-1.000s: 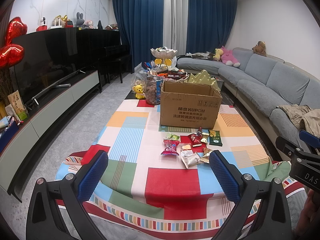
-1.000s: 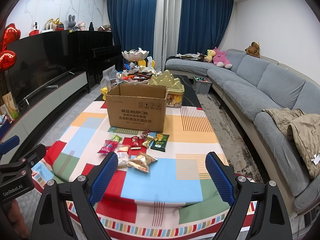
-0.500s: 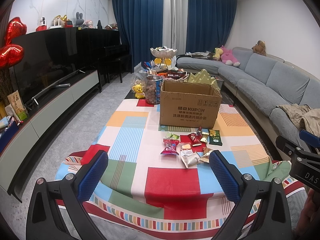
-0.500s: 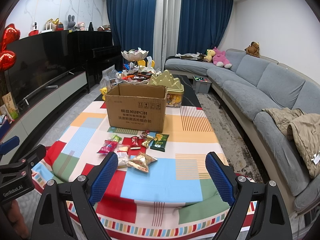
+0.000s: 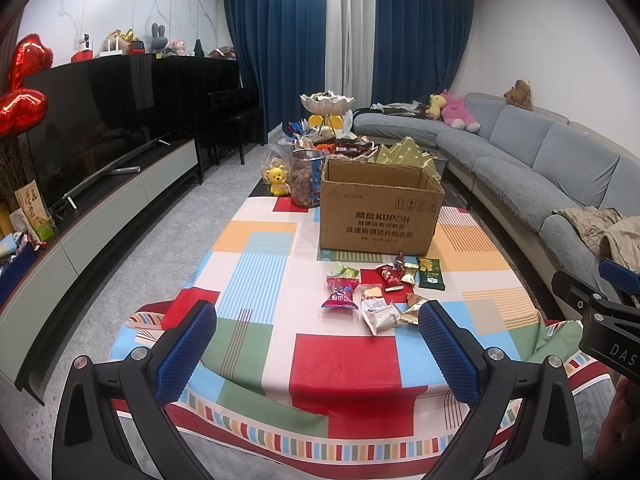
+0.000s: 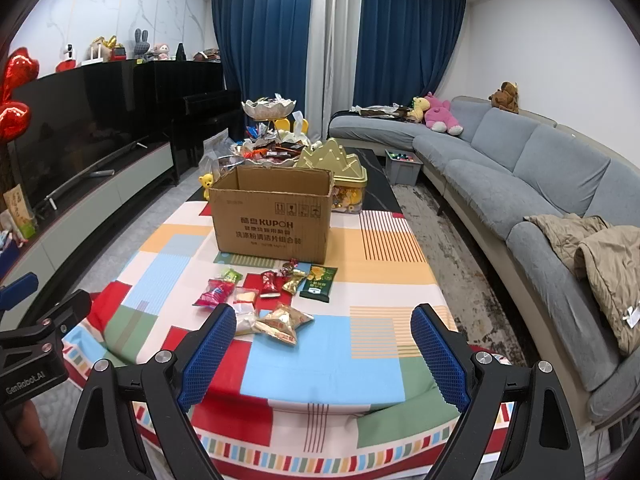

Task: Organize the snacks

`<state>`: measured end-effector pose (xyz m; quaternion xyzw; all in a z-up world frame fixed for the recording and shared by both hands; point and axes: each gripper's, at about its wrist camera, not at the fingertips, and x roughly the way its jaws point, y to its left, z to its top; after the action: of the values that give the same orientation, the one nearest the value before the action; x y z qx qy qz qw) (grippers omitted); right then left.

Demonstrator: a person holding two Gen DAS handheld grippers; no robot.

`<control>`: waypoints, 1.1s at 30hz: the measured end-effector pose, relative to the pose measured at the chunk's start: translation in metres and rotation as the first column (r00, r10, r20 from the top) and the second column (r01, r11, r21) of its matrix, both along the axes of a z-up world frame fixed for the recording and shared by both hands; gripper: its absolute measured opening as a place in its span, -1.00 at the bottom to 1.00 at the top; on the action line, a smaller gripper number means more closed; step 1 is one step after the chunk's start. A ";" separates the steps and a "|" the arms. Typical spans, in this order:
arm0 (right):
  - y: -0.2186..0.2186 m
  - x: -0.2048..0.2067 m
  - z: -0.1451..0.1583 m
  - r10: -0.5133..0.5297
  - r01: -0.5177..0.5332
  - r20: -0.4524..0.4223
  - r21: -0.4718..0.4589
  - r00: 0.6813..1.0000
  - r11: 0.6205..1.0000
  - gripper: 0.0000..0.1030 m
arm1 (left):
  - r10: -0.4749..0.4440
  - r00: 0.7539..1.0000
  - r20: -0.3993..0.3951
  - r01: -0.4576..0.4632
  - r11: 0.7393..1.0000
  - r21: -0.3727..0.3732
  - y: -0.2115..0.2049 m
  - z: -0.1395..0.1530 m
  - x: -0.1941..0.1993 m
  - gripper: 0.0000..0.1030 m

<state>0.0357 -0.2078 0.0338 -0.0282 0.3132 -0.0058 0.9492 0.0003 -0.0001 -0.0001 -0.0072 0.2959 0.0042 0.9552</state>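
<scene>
The left gripper [image 5: 316, 344] and the right gripper [image 6: 322, 346] both hang wide open and empty over the near edge of the colourful checked tablecloth [image 5: 344, 364], while the little snack packets [image 6: 272, 296] lie in front of the brown cardboard box [image 6: 272, 216].

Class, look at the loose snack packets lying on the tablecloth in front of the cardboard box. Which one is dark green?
The dark green packet, flat at the right end of the cluster, nearest the sofa side. Its neighbours are red, pink, gold or silver; only a smaller light green sweet lies at the opposite end.
</scene>
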 end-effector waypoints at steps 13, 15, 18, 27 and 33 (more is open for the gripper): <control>-0.005 0.008 -0.007 -0.008 0.008 -0.011 -0.003 1.000 1.000 0.75 | 0.001 1.000 -0.014 -0.001 1.000 0.006 0.003 -0.007 0.005 1.00; -0.004 0.010 -0.008 -0.010 0.010 -0.013 -0.006 1.000 1.000 0.75 | 0.003 1.000 -0.016 -0.003 1.000 0.007 -0.001 -0.006 0.006 1.00; -0.004 0.013 -0.010 -0.010 0.010 -0.018 -0.007 1.000 1.000 0.75 | 0.005 1.000 -0.023 -0.005 1.000 0.013 -0.002 -0.009 0.012 1.00; -0.003 0.034 -0.019 -0.014 0.013 -0.058 -0.018 0.998 1.000 0.75 | 0.018 0.998 -0.059 -0.016 0.999 0.034 -0.001 -0.014 0.023 1.00; -0.002 0.049 -0.025 -0.019 0.015 -0.077 -0.043 0.997 0.999 0.75 | 0.011 0.997 -0.080 -0.007 0.998 0.055 -0.005 -0.018 0.045 1.00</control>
<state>0.0846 -0.2096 0.0093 -0.0457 0.3497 -0.0193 0.9355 0.0455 -0.0053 -0.0179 0.0179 0.3337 0.0169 0.9423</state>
